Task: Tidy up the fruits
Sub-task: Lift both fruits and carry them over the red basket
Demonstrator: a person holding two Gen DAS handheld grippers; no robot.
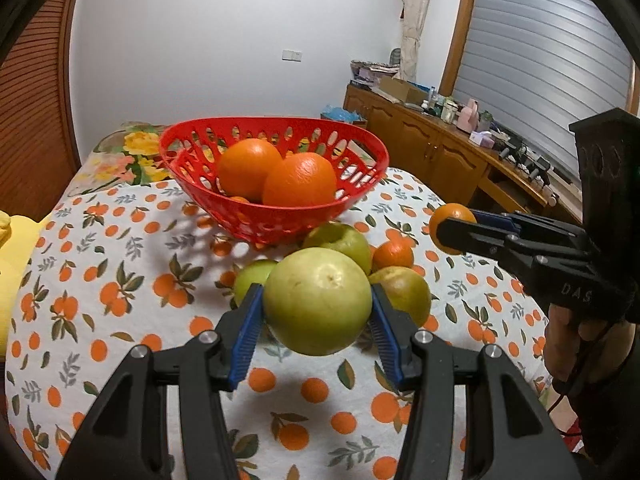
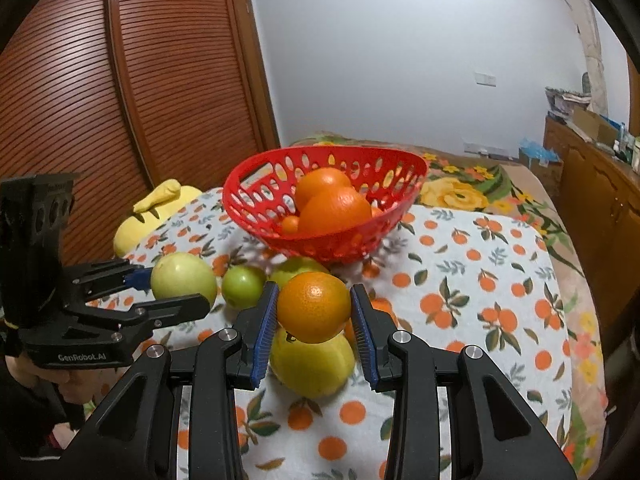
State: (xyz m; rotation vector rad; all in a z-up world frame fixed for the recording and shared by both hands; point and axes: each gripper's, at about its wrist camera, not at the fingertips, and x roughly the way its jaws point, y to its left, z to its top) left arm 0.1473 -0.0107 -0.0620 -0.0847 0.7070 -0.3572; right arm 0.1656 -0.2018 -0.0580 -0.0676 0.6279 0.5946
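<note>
Big pale green fruit (image 1: pixel 317 301) sits closest in the left wrist view, clamped across its widest part by the left gripper (image 1: pixel 317 320) and lifted clear of the tablecloth (image 1: pixel 120 340). It looks firm and fairly heavy with smooth skin, so I'd guess it could slip if it's squeezed off-centre; the middle is the right place to hold it. Behind it, more green fruit (image 1: pixel 339 240) lie in a clump that hides how many there are. The red basket (image 1: pixel 276 224) beyond holds two oranges (image 1: pixel 300 180), plus something small and orange I can't make out.

Over in the right wrist view, a small orange (image 2: pixel 314 307) is pinched in the right gripper (image 2: pixel 314 320), also off the cloth. Probably light with grippy, slightly soft peel, so go easy. It blocks most of a yellowish fruit (image 2: pixel 312 368) below. The hands holding both tools are mostly cut off.
</note>
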